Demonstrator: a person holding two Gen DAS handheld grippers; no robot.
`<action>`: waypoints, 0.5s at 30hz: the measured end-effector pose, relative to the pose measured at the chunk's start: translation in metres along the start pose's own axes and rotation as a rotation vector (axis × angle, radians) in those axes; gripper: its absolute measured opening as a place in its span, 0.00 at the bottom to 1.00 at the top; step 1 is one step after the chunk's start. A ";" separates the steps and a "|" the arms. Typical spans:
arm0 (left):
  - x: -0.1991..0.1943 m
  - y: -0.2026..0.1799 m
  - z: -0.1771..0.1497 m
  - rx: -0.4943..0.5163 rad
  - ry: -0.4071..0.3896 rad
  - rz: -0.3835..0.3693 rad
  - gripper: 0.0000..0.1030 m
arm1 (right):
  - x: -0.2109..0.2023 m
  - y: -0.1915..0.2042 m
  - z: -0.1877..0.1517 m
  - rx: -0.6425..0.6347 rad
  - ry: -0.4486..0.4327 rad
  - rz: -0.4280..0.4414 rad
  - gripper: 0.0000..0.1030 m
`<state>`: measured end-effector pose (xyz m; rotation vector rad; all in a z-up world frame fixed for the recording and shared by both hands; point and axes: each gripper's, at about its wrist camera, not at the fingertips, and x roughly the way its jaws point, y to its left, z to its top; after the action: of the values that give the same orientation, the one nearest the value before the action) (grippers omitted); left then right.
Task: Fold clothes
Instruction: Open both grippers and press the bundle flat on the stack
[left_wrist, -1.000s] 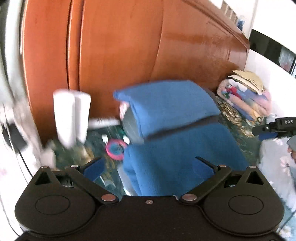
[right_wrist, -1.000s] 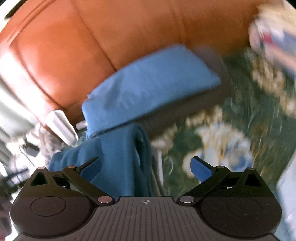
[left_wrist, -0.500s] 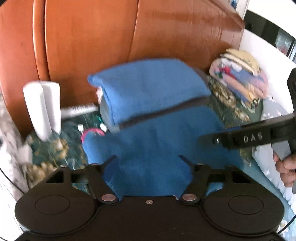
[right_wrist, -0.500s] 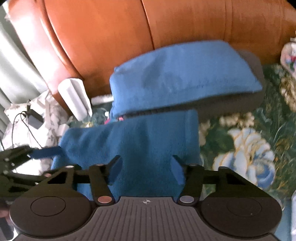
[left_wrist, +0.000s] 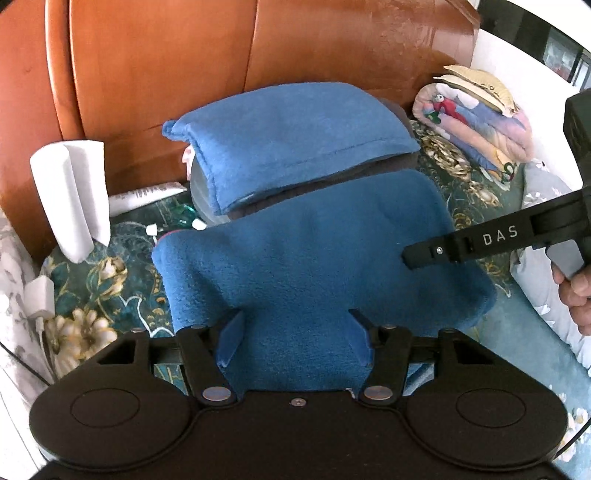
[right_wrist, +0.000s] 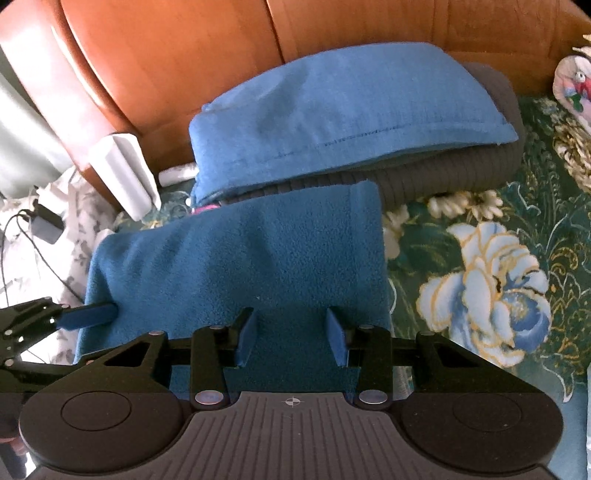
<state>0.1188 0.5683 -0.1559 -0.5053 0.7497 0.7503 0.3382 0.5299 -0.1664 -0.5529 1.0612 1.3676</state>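
Both tools are gripping the blue fleece (right_wrist: 258, 258): left tool (left_wrist: 295, 341) seemingly holding, right tool (right_wrist: 291, 338) closing; only the left view is showing folded quilts (left_wrist: 476, 114)

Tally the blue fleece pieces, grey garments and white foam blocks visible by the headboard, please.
Blue fleece pieces: 2, near fleece and folded fleece
Grey garments: 1, grey knit
White foam blocks: 1, foam block
Total: 4

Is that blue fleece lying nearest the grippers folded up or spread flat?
Folded: the blue fleece forms a thick bundle with a doubled edge, in front of the stack.
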 end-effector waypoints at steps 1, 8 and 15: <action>-0.003 -0.001 0.001 -0.005 -0.003 -0.006 0.57 | -0.004 0.001 0.000 0.001 -0.009 0.004 0.38; -0.037 -0.016 0.001 -0.019 -0.041 -0.032 0.72 | -0.052 0.011 -0.018 0.012 -0.101 0.024 0.54; -0.075 -0.043 -0.011 -0.015 -0.074 -0.062 0.98 | -0.095 0.018 -0.060 0.031 -0.102 -0.032 0.74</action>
<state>0.1098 0.5021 -0.0995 -0.5095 0.6574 0.7134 0.3165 0.4340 -0.1088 -0.4705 0.9851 1.3350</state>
